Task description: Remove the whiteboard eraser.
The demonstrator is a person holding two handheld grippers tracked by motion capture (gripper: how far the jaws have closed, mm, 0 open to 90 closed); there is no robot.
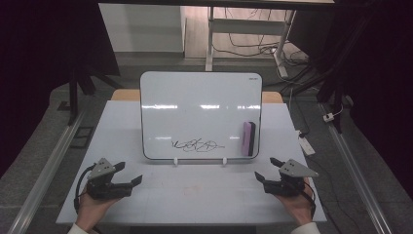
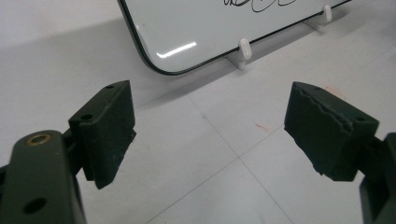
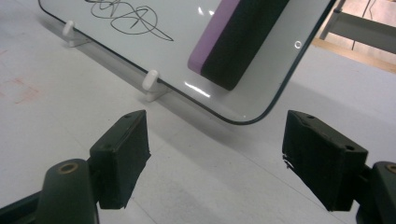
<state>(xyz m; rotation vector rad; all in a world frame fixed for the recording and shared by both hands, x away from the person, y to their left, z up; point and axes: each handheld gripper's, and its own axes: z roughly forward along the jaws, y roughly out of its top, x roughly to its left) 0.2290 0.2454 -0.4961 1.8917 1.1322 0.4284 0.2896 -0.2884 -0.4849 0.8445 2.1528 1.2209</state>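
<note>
Nearest the person, the left gripper (image 1: 130, 173) and right gripper (image 1: 266, 168) rested on the table (image 1: 195, 195) with jaws spread and empty, while beyond them the propped whiteboard (image 1: 199, 97) carried a black scribble (image 1: 197, 145) and a purple eraser (image 1: 249, 138).

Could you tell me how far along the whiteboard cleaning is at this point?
Nothing looks done: the black scribble is on the whiteboard, and the eraser sits on the board's lower right. Both the left gripper and right gripper rest open and empty on the table. Grabbing the eraser and wiping remain.
</note>
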